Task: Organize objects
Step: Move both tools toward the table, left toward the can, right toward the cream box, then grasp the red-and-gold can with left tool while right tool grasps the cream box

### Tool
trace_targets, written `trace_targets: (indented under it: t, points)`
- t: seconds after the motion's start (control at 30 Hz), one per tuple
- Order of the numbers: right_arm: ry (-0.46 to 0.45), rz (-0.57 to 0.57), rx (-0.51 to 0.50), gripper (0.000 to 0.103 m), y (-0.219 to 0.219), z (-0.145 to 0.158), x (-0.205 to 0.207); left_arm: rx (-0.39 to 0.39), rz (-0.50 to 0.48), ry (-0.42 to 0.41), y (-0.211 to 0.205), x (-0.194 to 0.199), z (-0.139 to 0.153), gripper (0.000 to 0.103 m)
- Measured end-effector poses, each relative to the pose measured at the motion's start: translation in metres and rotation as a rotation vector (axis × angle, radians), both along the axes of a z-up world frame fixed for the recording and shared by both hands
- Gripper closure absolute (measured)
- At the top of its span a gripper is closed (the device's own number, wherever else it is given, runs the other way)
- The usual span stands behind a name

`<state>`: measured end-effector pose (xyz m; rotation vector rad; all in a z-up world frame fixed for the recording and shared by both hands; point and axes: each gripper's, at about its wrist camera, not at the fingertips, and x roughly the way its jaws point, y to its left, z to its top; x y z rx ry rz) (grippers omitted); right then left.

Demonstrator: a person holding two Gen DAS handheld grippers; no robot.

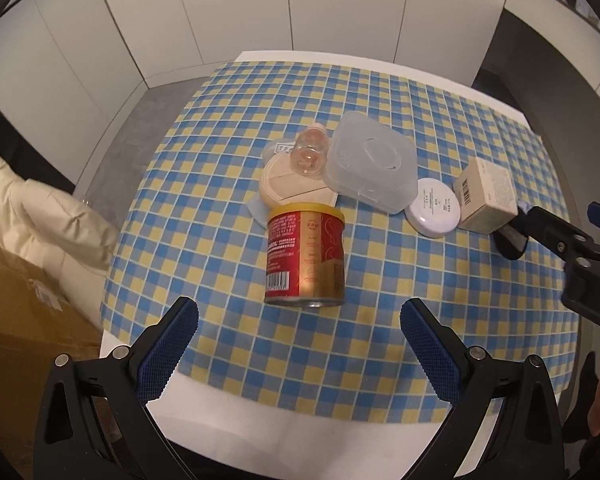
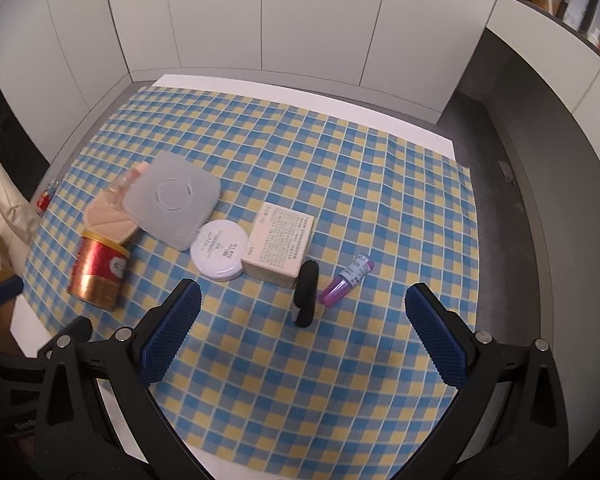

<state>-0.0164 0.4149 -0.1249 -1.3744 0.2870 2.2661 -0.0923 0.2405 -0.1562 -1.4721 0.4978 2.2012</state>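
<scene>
A red and gold can [image 1: 305, 256] [image 2: 98, 270] stands on the checked cloth, just ahead of my open, empty left gripper [image 1: 298, 316]. Behind it lie a beige wedge-marked pack [image 1: 290, 188] [image 2: 110, 222], a small clear bottle [image 1: 309, 151] [image 2: 124, 186] and a translucent square container [image 1: 370, 162] [image 2: 172, 200]. To their right are a round white compact [image 1: 434, 208] [image 2: 220, 250] and a cream box [image 1: 488, 196] [image 2: 280, 242]. In the right wrist view a black oblong object [image 2: 305, 294] and a purple tube [image 2: 346, 280] lie ahead of my open, empty right gripper [image 2: 302, 304].
The blue and yellow checked cloth [image 1: 380, 320] [image 2: 340, 184] covers a white table [image 1: 300, 436]. A cream cushion [image 1: 48, 220] and a cardboard box [image 1: 16, 300] sit left of the table. White panelled walls stand behind. The right gripper's body [image 1: 572, 256] shows at the right edge.
</scene>
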Motion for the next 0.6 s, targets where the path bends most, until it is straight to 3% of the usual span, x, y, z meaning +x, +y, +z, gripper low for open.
trace_targets:
  t: [0.37, 0.6]
  points:
    - [-0.024, -0.026, -0.066, 0.000, 0.034, -0.032, 0.013, -0.023, 0.075, -0.009, 0.001, -0.018, -0.021, 0.002]
    - [0.001, -0.027, -0.102, 0.000, 0.029, -0.039, -0.015, -0.032, 0.095, -0.015, -0.006, -0.029, -0.030, 0.006]
